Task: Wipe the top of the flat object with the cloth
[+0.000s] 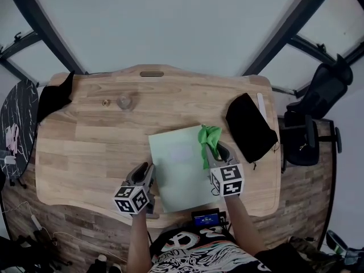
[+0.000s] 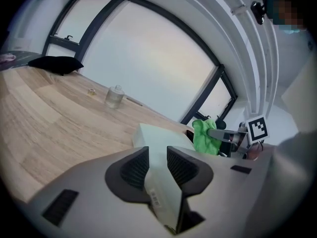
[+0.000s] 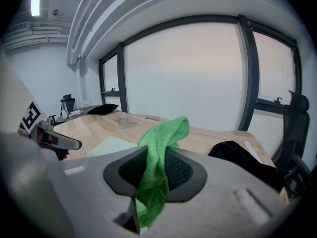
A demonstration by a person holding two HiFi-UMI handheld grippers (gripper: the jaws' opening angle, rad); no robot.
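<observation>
The fingers of my left gripper (image 2: 157, 157) stand apart, and the near edge of the flat object (image 2: 157, 139) runs up between them without being pinched by the ribbed pads. I read that as a loose guard on the sheet's left side, not a grip. In the head view the same gripper sits low at the sheet's left border, near the front of the tabletop (image 1: 85, 152).

The fingers of my right gripper (image 3: 156, 165) are clamped on the cloth (image 3: 163, 135). The green fabric is bunched between the pads. One fold stands above them and a tail hangs down below. Held that way, the loose end can be laid flat and dragged across a surface.

From above, the cloth sits at the sheet's upper right corner, a sensible place to begin a stroke. The pale flat object lies flat on the wood, just in front of me and between my two grippers. Its top looks bare, so I judge the wiping has not got far.

Further out, a black pouch (image 1: 249, 127) lies to the right of the sheet. A small glass jar (image 1: 124, 102) stands well apart toward the far edge, clear of any sweep.
</observation>
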